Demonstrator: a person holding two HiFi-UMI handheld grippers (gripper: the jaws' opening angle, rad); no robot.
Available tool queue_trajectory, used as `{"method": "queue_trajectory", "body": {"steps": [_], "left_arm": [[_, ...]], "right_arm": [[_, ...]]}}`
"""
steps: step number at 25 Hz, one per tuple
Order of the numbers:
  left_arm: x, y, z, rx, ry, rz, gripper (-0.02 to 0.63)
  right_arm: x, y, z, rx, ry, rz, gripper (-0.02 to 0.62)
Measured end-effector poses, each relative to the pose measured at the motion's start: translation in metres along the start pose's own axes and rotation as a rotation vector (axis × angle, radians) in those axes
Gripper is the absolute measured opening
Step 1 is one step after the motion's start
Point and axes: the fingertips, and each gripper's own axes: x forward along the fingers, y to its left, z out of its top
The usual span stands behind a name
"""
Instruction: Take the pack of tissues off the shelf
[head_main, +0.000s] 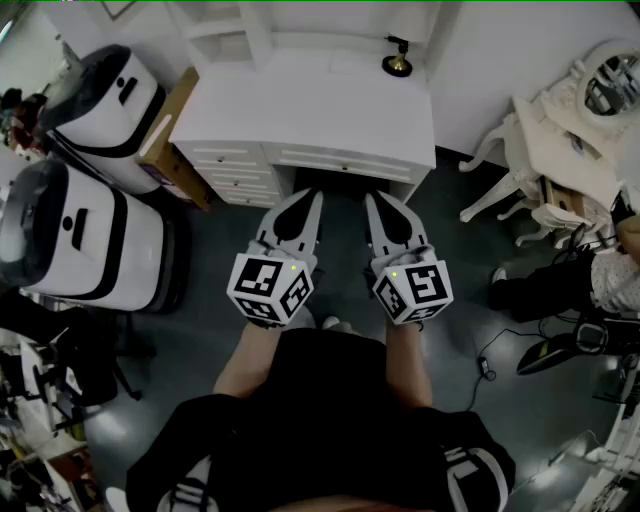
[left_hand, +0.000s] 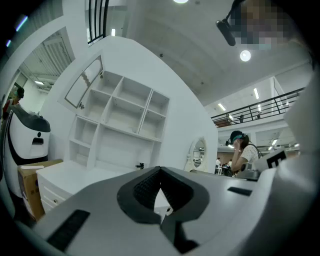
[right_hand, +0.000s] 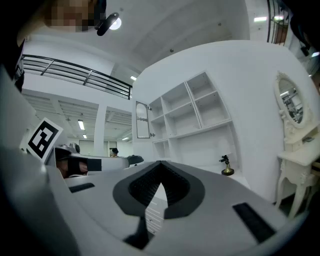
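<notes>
Holding your left tongs (head_main: 314, 197) and right tongs (head_main: 371, 199) closed and empty, side by side before the white worktop (head_main: 310, 115).

Each pair has its jaws together with nothing between them, and both point at the worktop's drawer front. The shelf (left_hand: 120, 107) rises from the back of the worktop, and its open white compartments face you. You cannot make out the pack of tissues in any of them. A small dark ornament on a brass base (head_main: 397, 62) stands near the worktop's right rear corner. A white dressing table with an oval mirror (head_main: 600, 95) stands well off to your right.
</notes>
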Motion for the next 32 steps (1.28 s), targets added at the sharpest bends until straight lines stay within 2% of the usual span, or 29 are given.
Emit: {"method": "queue_trajectory", "body": {"steps": [5,10,18,25,27,32], "left_arm": [[0.005,-0.002,0.0,0.015,-0.003,0.002,0.009],[0.014,0.002,0.004,0.034,-0.021,0.042,0.009],[0.022,-0.001,0.011,0.047,-0.031,0.032,0.009],[0.038,0.039,0.0,0.01,-0.009,0.075,0.009],[0.053,0.055,-0.003,-0.004,-0.001,0.084,0.009],[0.101,0.082,-0.011,-0.017,0.013,0.048,0.009]], "right_arm": [[0.0,-0.004,-0.002,-0.014,0.009,0.005,0.018],[0.005,-0.01,0.004,-0.008,-0.011,0.018,0.018],[0.01,-0.022,0.009,0.001,-0.018,0.016,0.018],[0.036,-0.026,-0.016,0.004,0.047,0.05,0.018],[0.048,-0.039,-0.023,0.009,0.065,0.031,0.018],[0.081,-0.078,-0.033,0.015,0.086,-0.048,0.018]]}}
